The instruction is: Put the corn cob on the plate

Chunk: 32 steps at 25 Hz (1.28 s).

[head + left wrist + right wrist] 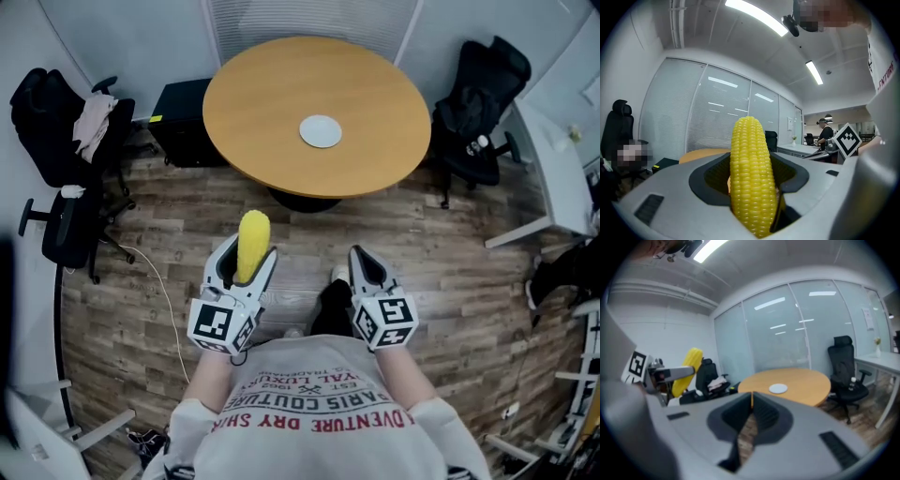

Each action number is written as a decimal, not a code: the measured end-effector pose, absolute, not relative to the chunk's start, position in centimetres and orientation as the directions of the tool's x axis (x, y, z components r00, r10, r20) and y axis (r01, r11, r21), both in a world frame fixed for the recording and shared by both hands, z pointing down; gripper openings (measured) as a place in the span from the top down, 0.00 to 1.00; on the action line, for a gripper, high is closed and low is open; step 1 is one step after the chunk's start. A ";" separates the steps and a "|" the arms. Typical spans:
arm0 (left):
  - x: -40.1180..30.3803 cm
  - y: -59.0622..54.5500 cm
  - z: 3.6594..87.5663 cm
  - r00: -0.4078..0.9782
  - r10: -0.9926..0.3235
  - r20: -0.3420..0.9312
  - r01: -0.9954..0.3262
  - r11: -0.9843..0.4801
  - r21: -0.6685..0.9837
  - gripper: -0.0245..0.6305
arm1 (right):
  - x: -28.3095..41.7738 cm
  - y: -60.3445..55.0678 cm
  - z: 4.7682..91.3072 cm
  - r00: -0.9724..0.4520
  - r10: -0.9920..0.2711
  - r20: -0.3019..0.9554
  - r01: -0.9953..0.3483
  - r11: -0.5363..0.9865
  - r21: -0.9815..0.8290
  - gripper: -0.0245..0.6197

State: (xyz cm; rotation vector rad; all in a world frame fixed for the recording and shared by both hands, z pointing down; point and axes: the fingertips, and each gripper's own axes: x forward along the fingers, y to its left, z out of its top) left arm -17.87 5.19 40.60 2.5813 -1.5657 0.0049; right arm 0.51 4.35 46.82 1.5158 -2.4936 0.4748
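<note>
Left gripper point(249, 255): jaws clamped on the corn cob point(253, 242), one against each flank. The yellow cob stands lengthwise along the jaws, and its rounded tip reaches past the fingertips. In the left gripper view the corn cob point(751, 178) fills the gap between the two dark pads, kernels facing the camera.

Right gripper point(367, 265): level with the left gripper and just beside it, held apart from it. In the right gripper view its jaws meet at the tips, with nothing between them. From there the cob shows off to the left, in the other gripper's grasp.

A marker cube point(220, 323) sits at the rear of the left gripper, and a second cube point(386, 322) at the rear of the right. Both lie close to the person's printed shirt point(319, 422).

Beneath both grippers: wood-plank floor point(469, 281).

Ahead of both grippers and well apart from them: a round wooden worktop point(281, 103). A small white plate point(321, 131) lies near its centre, with nothing on it. The plate lines up roughly with the gap between the two grippers.

Beyond the worktop's left edge: a black box point(178, 122) on the floor. Far left of the left gripper: a black office chair point(56, 131) draped with clothing. Far right of the right gripper: a second black chair point(478, 103), and past it a white desk point(553, 169).
</note>
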 end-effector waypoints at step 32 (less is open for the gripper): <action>-8.1 -30.4 45.3 0.322 -0.932 0.167 -0.946 -0.310 0.093 0.54 | 9.0 -33.0 47.9 -0.604 -0.734 0.309 -0.792 0.596 -0.131 0.92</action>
